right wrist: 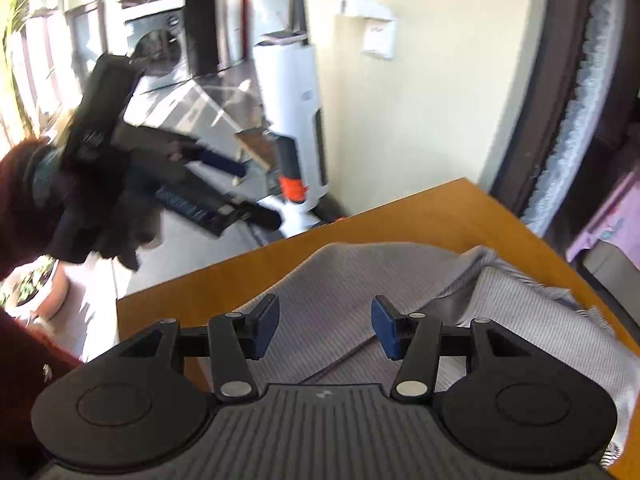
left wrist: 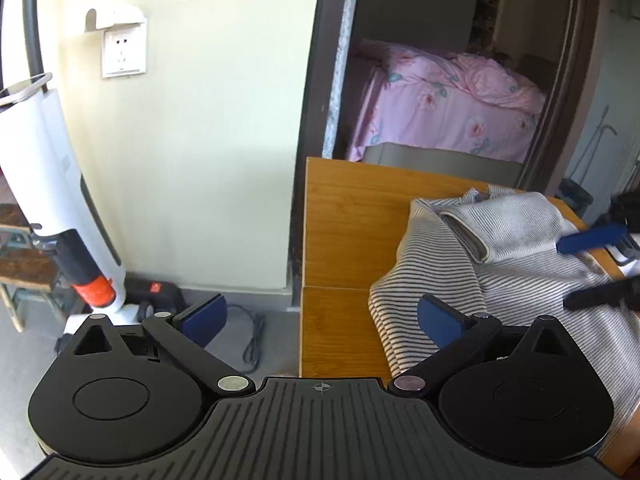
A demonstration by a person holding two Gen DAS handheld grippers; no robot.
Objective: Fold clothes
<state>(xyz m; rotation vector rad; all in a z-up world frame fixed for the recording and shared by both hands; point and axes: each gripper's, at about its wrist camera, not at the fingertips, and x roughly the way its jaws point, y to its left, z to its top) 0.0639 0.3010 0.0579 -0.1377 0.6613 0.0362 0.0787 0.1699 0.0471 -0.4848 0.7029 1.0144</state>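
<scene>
A grey-and-white striped garment [left wrist: 500, 264] lies rumpled on the wooden table [left wrist: 344, 216], a sleeve folded across its top. My left gripper [left wrist: 322, 318] is open and empty, held off the table's left edge beside the garment's near corner. My right gripper [right wrist: 325, 326] is open and empty, just above the garment [right wrist: 360, 280]. The right gripper's fingers [left wrist: 592, 238] show at the right edge of the left wrist view, over the sleeve. The left gripper [right wrist: 240, 188] shows blurred in the right wrist view, off the table's far side.
A white upright floor cleaner [left wrist: 60, 208] stands against the wall at left, with a black cable [left wrist: 252, 340] on the floor. A wall socket [left wrist: 123, 51] is above it. Behind the table an open doorway shows a bed with pink bedding [left wrist: 444, 108].
</scene>
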